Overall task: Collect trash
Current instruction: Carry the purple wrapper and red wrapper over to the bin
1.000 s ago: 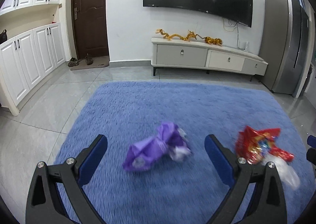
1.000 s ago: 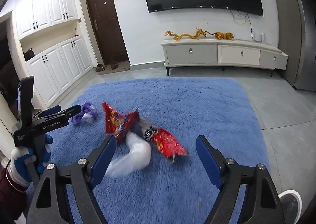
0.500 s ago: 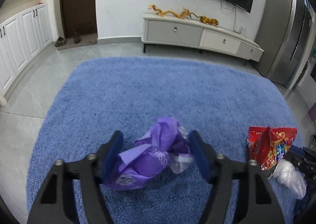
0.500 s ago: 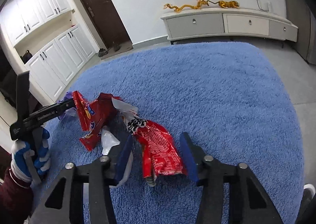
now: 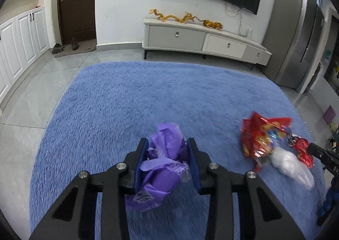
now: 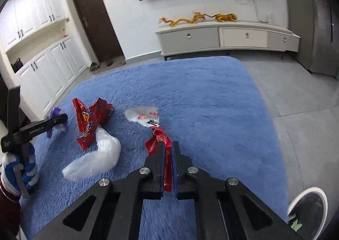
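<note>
Closing on the purple wrapper (image 5: 163,165), the left gripper (image 5: 167,151) is squeezing it between both pads. The right gripper (image 6: 168,155) is pinching the red wrapper (image 6: 161,140) tightly above the blue rug (image 6: 201,96).

Both low views share the rug (image 5: 169,96)

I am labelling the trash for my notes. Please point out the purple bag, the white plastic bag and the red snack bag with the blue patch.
purple bag (image 5: 167,151): left wrist view, crumpled top between the pads.
white plastic bag (image 6: 99,155): right wrist view, its middle bulge.
red snack bag (image 6: 90,121): right wrist view, its printed front.
</note>
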